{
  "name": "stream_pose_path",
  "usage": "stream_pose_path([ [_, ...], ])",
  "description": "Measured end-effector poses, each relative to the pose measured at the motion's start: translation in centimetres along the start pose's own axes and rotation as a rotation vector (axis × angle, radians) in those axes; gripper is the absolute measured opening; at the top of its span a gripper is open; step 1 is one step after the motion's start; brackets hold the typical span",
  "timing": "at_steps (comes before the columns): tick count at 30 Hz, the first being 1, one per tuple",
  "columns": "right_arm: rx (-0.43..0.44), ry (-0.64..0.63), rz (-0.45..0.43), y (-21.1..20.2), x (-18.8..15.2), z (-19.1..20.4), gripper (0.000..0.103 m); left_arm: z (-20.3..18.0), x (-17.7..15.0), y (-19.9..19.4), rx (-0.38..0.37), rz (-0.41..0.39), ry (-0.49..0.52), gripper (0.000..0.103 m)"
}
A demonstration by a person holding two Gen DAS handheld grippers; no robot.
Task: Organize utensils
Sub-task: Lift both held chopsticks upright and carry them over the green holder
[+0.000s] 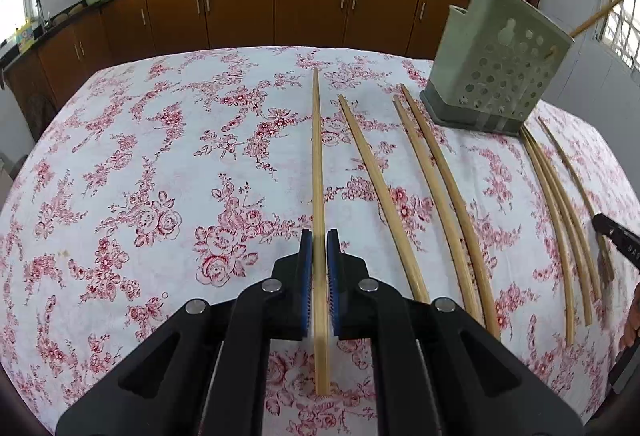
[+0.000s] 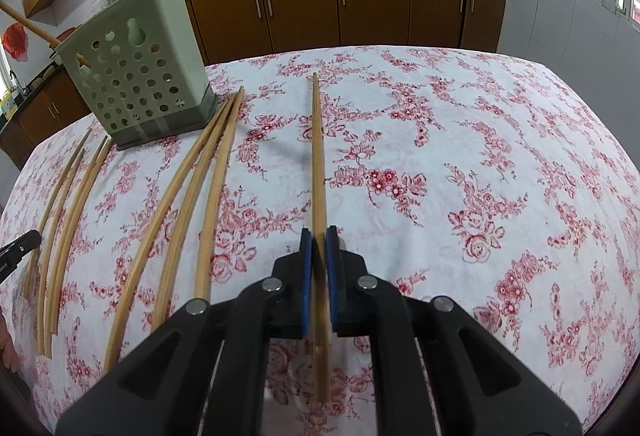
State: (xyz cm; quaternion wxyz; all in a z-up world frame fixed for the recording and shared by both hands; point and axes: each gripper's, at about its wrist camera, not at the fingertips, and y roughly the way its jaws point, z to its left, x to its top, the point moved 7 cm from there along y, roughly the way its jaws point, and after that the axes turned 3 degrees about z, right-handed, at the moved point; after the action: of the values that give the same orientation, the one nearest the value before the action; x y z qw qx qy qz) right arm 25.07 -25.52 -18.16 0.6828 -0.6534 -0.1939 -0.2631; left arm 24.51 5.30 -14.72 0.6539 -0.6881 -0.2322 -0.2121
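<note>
Each claw was clamped on one chopstick: left claw (image 1: pixel 319 242) on its chopstick (image 1: pixel 317 163), right claw (image 2: pixel 319 240) on another chopstick (image 2: pixel 318 155). Both sticks pointed forward over the floral bench (image 1: pixel 160 155). Loose chopsticks (image 2: pixel 188 203) lay beside the green holder (image 2: pixel 136 75).

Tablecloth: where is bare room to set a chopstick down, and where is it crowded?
Bare: the tablecloth beyond the left-held chopstick, and beyond the right-held chopstick. Crowded: between them, loose chopsticks fan out below the holder.

Table (image 1: pixel 160 155) under white cloth with red flower print. Green holed utensil holder (image 1: pixel 496 75) stands near far edge. Loose wooden chopsticks (image 1: pixel 440 187) lie roughly side by side on cloth.
</note>
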Motion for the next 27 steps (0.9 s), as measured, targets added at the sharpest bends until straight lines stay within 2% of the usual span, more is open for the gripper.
stream_pose_path([
  [13,0.03,0.0,0.002,-1.2,-1.6,-0.2,0.008,-0.4,-1.6,-1.1,0.013,0.012,0.043,0.008],
  [16,0.035,0.012,-0.022,-2.2,-1.7,-0.6,0.008,-0.3,-1.7,-1.4,0.01,0.028,0.041,0.007],
  [20,0.036,0.017,-0.071,-4.2,-1.1,-1.2,0.008,0.3,-1.1,-2.9,0.01,-0.007,0.031,0.007],
  [27,0.033,0.03,-0.163,-7.6,0.7,-2.0,0.008,1.3,1.5,-7.0,-0.004,-0.126,0.005,0.007],
])
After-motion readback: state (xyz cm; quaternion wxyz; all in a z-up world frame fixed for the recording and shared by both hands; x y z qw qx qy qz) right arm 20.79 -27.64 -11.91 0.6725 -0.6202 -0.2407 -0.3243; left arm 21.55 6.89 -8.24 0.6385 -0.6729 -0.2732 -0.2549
